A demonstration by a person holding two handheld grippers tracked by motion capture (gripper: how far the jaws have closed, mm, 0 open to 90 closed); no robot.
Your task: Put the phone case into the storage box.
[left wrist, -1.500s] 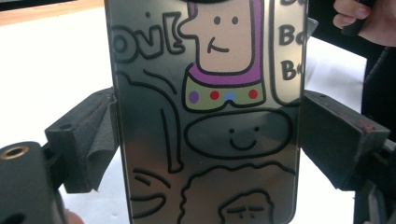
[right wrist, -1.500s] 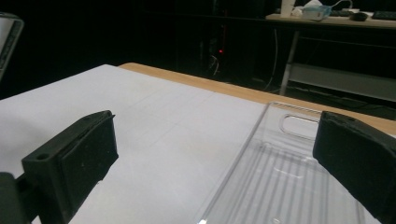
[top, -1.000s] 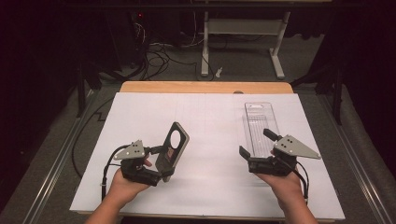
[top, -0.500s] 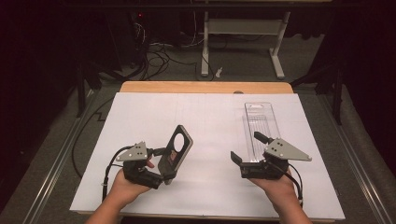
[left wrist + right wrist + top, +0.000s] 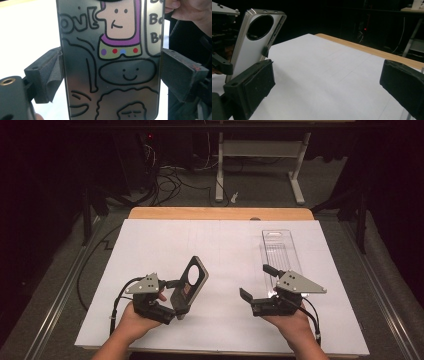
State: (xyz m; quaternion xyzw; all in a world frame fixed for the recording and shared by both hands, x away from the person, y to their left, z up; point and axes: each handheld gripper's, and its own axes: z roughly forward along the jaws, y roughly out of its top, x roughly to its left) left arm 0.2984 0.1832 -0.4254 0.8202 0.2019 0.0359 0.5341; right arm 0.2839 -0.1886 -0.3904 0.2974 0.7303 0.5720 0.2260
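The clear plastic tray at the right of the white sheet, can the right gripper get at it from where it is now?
Probably yes. The right gripper stands open and empty beside the clear plastic tray, with bare white sheet around it and nothing between them.

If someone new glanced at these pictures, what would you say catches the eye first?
The phone case stands out: the left gripper holds it upright above the white sheet, and the left gripper view shows cartoon drawings on it. To its right, the right gripper hovers open beside a clear plastic tray.
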